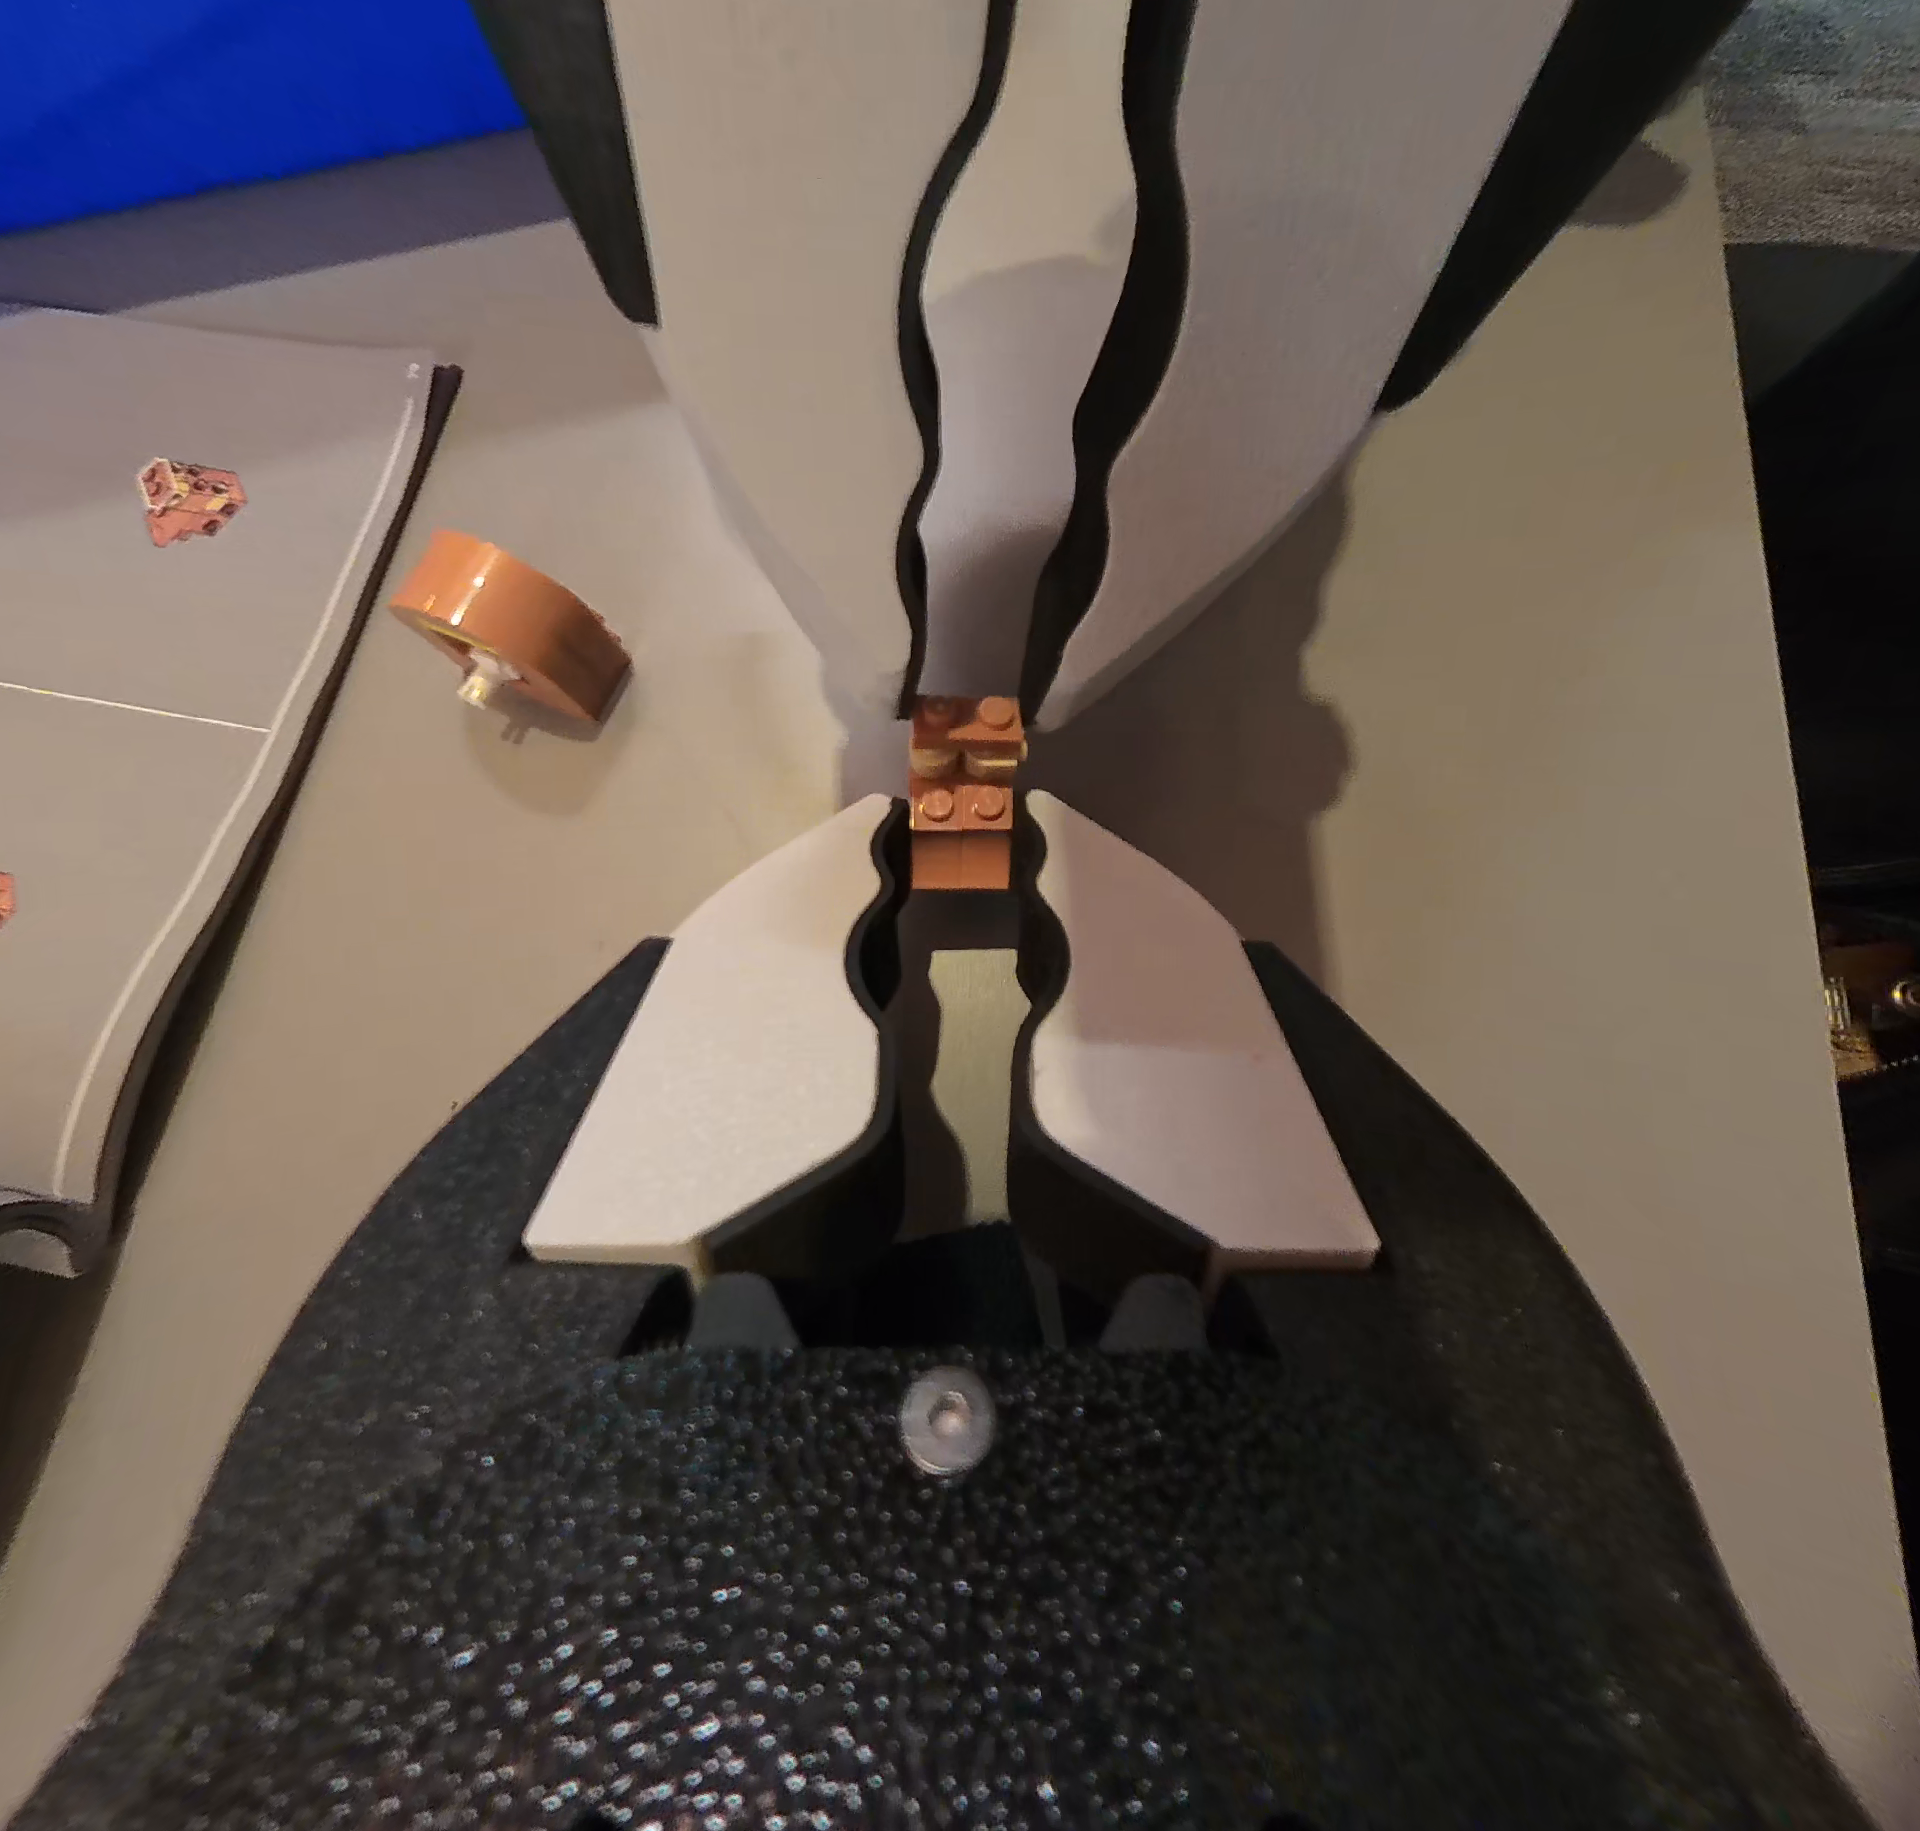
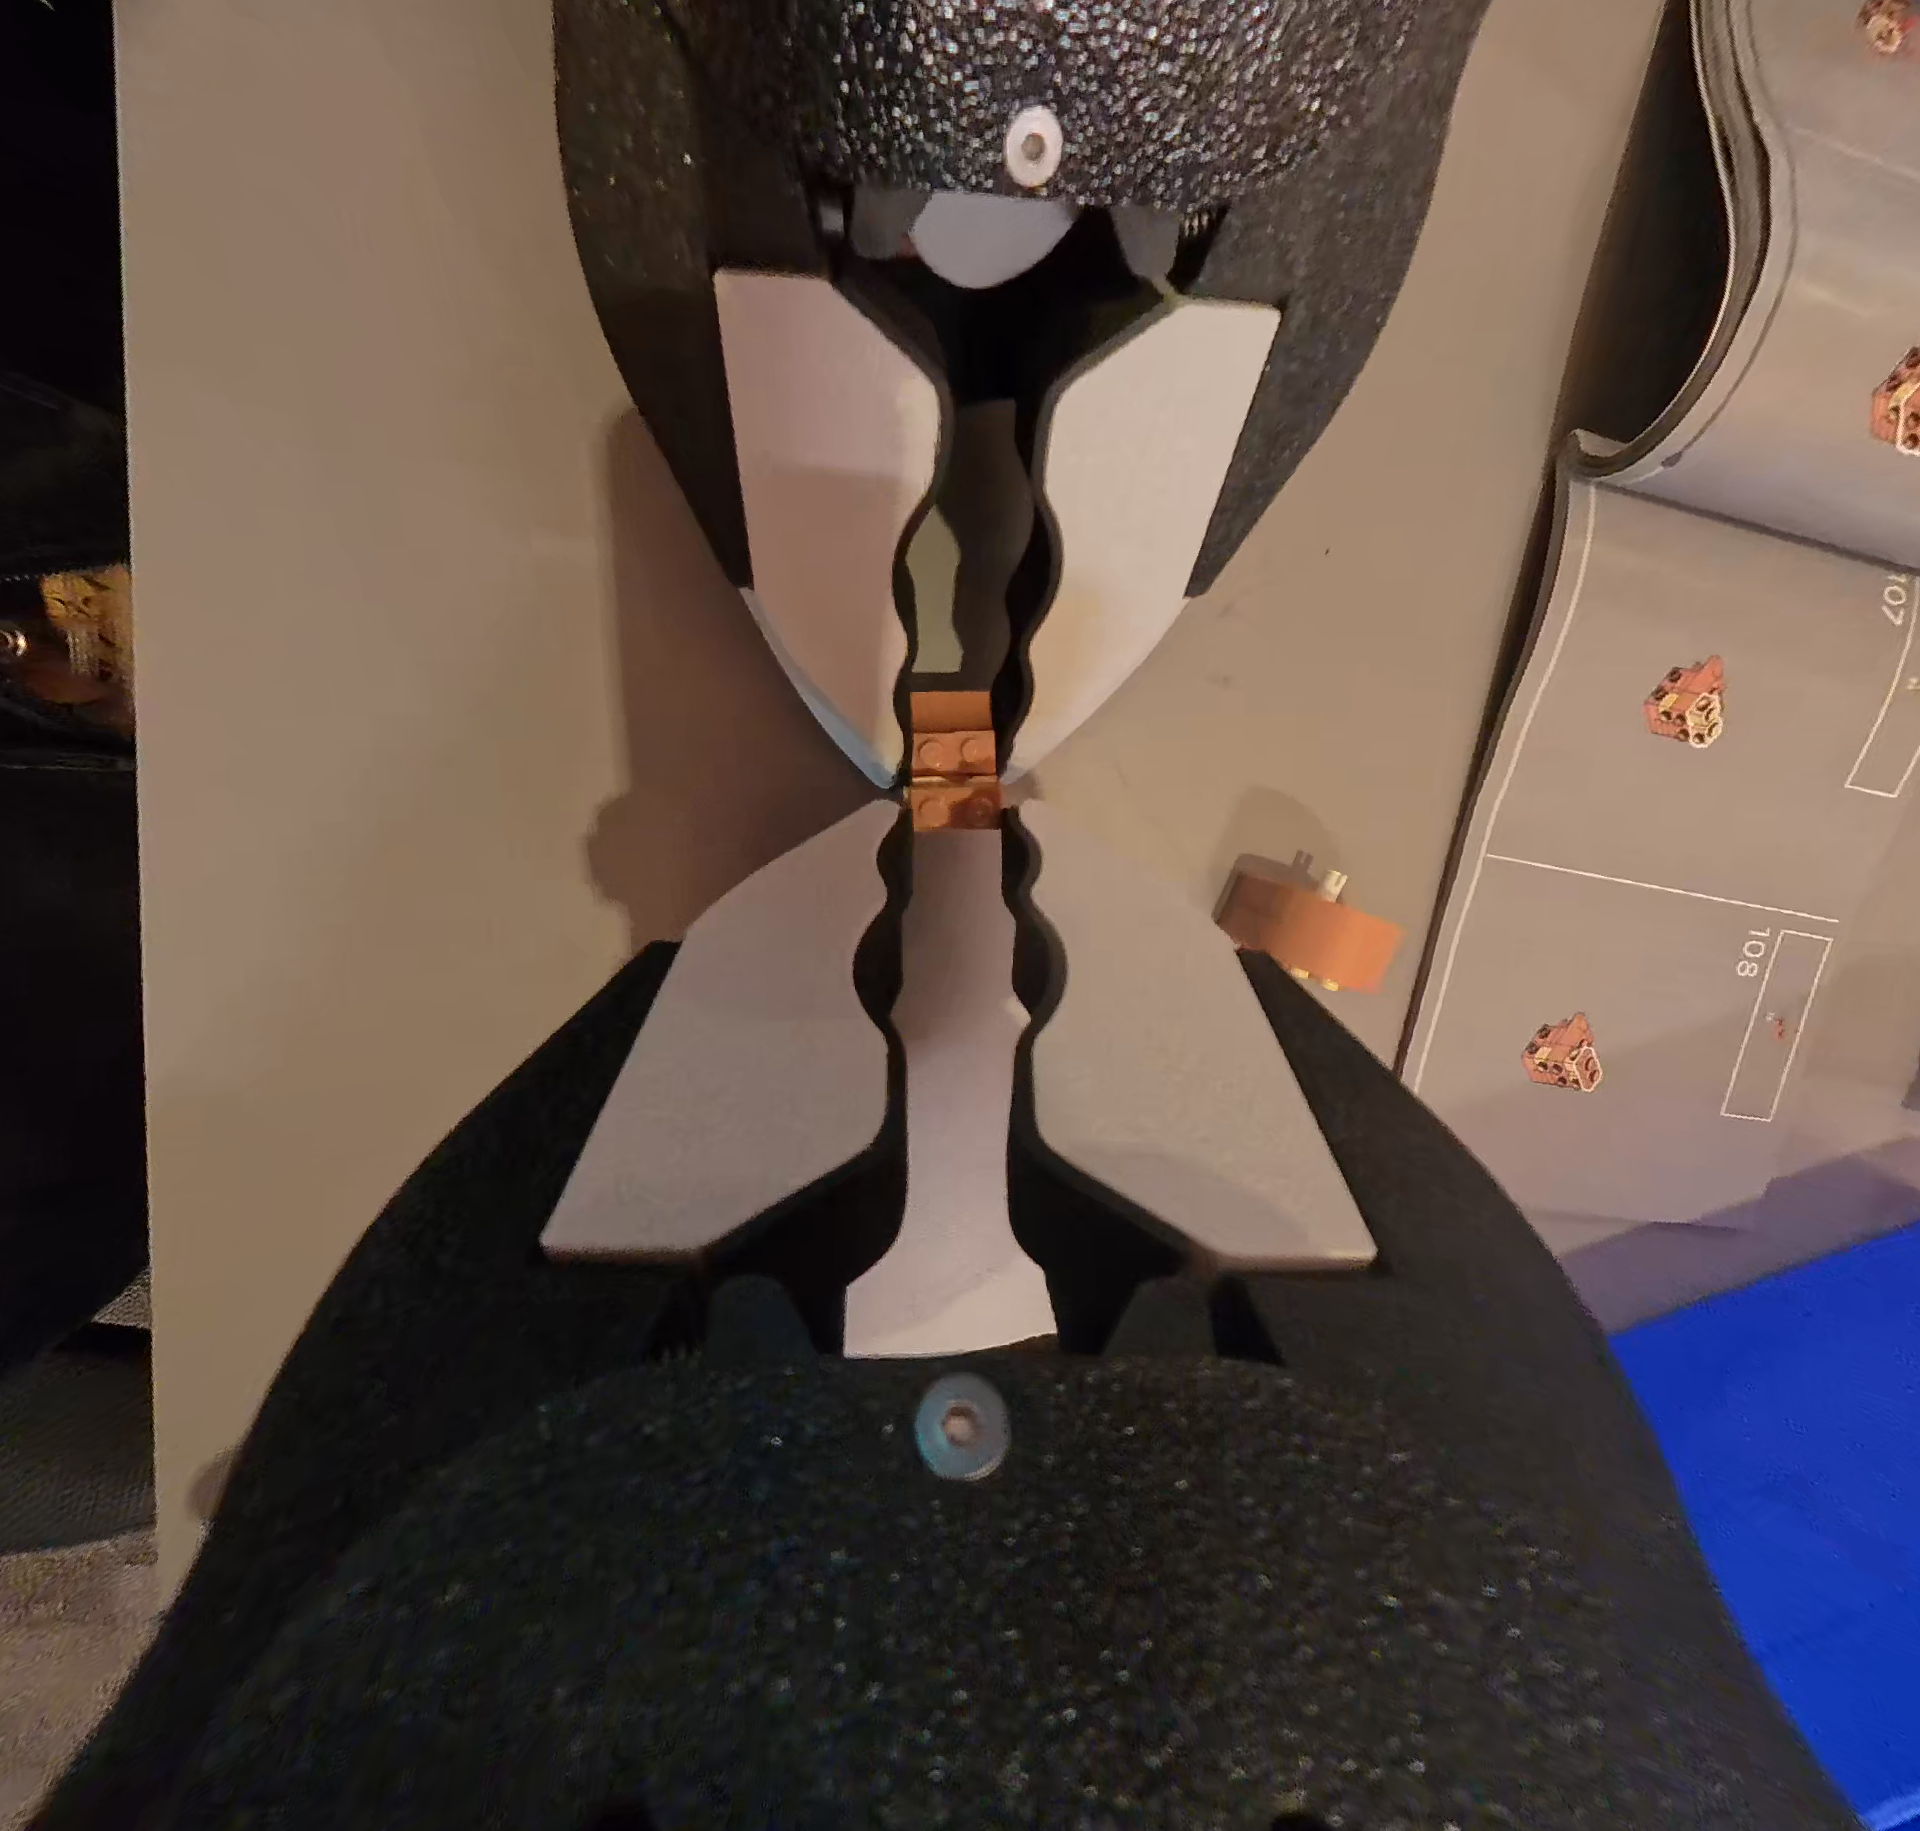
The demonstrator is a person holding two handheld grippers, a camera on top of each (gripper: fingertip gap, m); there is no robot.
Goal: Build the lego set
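Note:
My left gripper (image 1: 961, 825) is shut on a small brown studded brick piece (image 1: 961, 841), with both pads against its sides. My right gripper (image 1: 968, 706) faces it tip to tip and is shut on a second brown brick piece (image 1: 968, 732). Small tan parts show between the two pieces where they meet, above the grey table (image 1: 1507, 846). In the right wrist view my right gripper (image 2: 954, 831) pinches its brick piece (image 2: 954, 810), and the left gripper (image 2: 951, 758) holds its brick piece (image 2: 951, 737) just beyond. I cannot tell whether the two pieces are locked together.
A brown rounded piece with a white pin (image 1: 509, 633) lies on the table to the left, also seen in the right wrist view (image 2: 1309, 934). An open instruction booklet (image 1: 156, 742) (image 2: 1662, 846) lies beyond it. A blue surface (image 1: 208, 67) lies past the booklet. The table edge (image 1: 1756, 638) is close. My two grippers' fingertips are within a few centimetres of each other.

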